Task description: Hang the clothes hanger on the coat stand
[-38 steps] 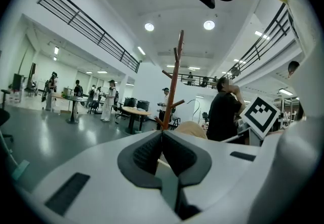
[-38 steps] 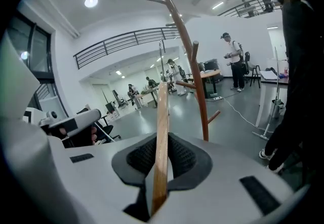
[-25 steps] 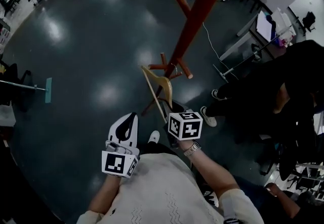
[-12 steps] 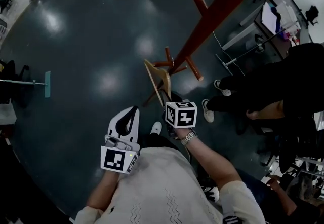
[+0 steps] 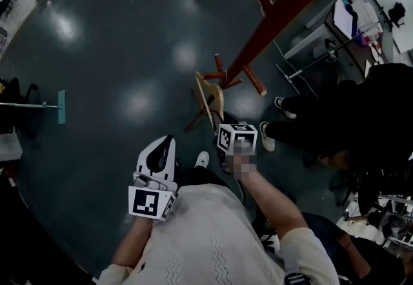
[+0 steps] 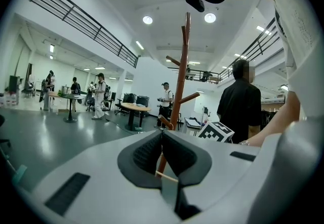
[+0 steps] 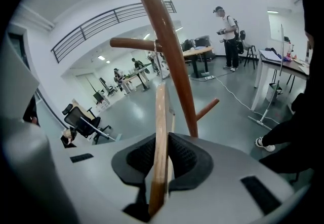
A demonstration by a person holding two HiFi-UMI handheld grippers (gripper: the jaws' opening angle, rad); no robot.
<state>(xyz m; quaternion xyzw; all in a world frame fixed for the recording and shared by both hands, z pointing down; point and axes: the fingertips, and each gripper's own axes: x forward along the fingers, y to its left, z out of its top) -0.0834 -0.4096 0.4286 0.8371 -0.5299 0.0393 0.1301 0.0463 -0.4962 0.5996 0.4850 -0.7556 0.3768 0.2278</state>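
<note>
Here, clamping the wooden clothes hanger (image 7: 160,116) in the right gripper (image 7: 162,143), close under a peg (image 7: 132,43) of the coat stand (image 7: 169,56), with the left gripper (image 6: 162,139) closed, empty. Could drop if released before hooking the peg.

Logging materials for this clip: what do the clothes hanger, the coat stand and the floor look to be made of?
Clothes hanger: pale tan wood, smooth, probably varnished, judging by its even colour and soft sheen.
Coat stand: darker reddish-brown wood with a rounded pole and pegs and a slight gloss.
Floor: dark, hard and glossy, mirroring the ceiling lights. It could be polished concrete or resin; I can't tell which.
</note>
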